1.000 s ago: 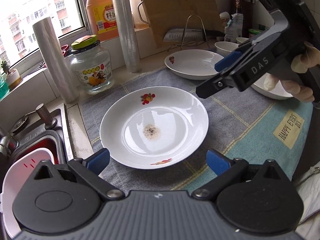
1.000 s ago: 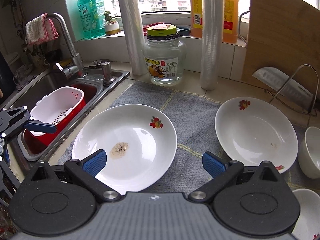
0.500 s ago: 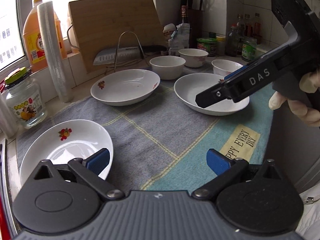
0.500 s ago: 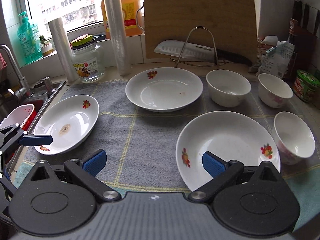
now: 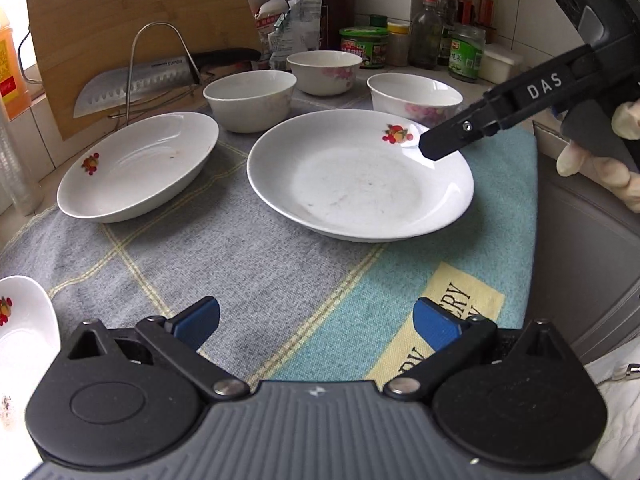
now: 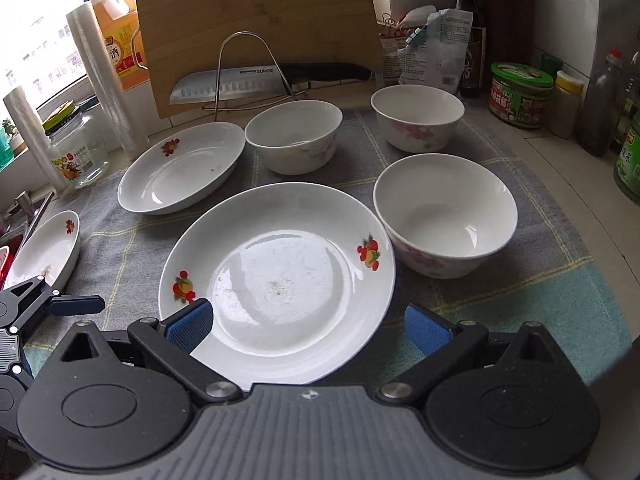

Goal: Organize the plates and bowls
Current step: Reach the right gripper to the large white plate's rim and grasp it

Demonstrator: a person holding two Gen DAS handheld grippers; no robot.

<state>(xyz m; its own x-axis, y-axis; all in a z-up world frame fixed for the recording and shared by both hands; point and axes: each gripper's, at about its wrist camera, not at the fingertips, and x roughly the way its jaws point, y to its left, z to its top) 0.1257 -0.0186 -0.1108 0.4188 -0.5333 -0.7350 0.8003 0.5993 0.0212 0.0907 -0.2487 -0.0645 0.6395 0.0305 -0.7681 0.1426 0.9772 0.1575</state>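
right gripper point(image 6: 306, 326) jaws open, over near rim of big plate point(image 6: 276, 280), not gripping. left gripper point(image 5: 316, 320) jaws open too, above bare cloth point(image 5: 248, 264). oval plate point(image 6: 182, 168) back-left, w/ a strip of cloth between the two rims. bowl point(image 6: 444, 216) just beside big plate's right edge; 2 more bowls point(image 6: 294, 136) point(image 6: 418, 116) behind. third plate point(image 6: 46, 252) at the surface's left edge, by sink.

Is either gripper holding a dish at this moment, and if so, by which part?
Nothing is held. The left gripper and the right gripper are both open; the right one frames the near plate without closing.
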